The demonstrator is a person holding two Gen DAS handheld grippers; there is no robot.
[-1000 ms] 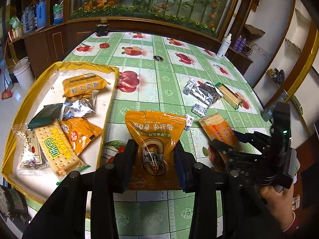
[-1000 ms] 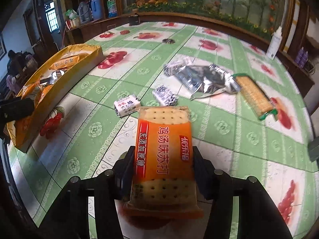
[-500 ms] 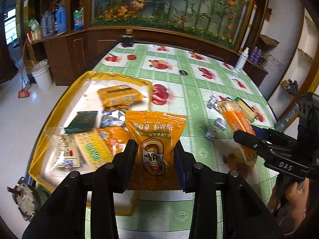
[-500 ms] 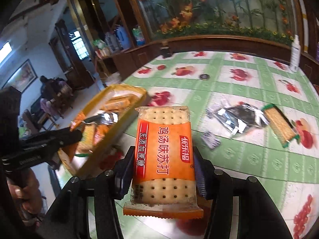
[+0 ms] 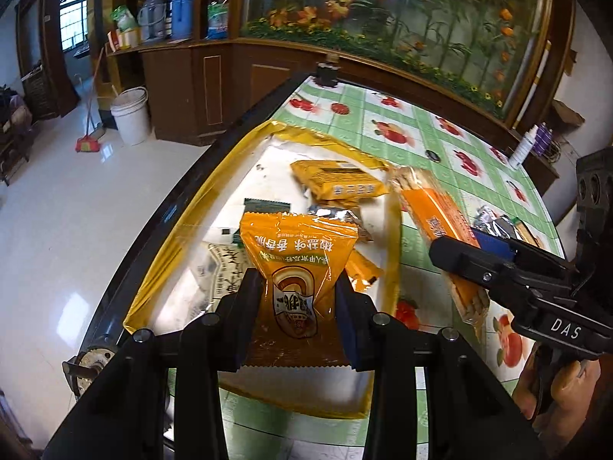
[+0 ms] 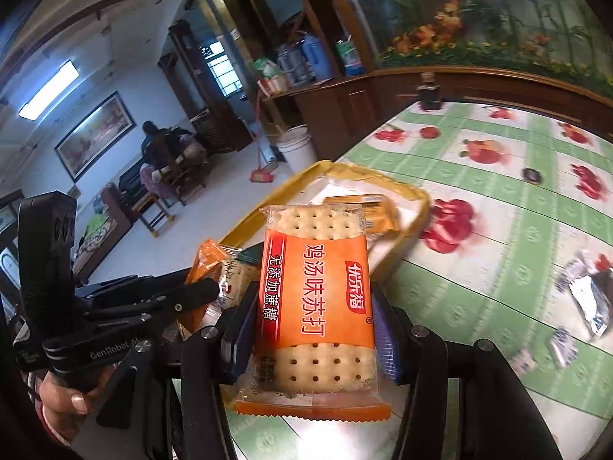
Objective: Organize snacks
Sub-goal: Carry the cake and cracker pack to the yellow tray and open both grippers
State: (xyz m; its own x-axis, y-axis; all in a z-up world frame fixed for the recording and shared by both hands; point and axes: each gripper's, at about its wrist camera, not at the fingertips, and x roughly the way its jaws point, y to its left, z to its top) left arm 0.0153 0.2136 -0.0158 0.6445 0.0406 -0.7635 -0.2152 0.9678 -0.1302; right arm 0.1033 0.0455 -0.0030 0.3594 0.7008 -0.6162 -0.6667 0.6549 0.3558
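Note:
My left gripper (image 5: pixel 299 303) is shut on an orange cake packet (image 5: pixel 297 264) and holds it above the yellow-rimmed tray (image 5: pixel 184 237). The tray holds several snacks, among them a yellow packet (image 5: pixel 339 184). My right gripper (image 6: pixel 312 335) is shut on an orange cracker pack (image 6: pixel 316 291) and holds it in the air by the tray's near right edge (image 6: pixel 419 199). The cracker pack also shows in the left wrist view (image 5: pixel 436 226), beside the tray's right rim. The left gripper shows in the right wrist view (image 6: pixel 191 291) at the left.
Silver wrappers (image 6: pixel 592 299) and small candies (image 6: pixel 563 345) lie on the green fruit-print tablecloth (image 6: pixel 509 237) to the right. A dark jar (image 5: pixel 325 73) stands at the table's far end. A white bucket (image 5: pixel 130 115) and broom stand on the floor beyond the left table edge.
Both grippers have lifted and swung left with their packets. The cake packet is now over the tray and the cracker pack has come up to the tray's right rim.

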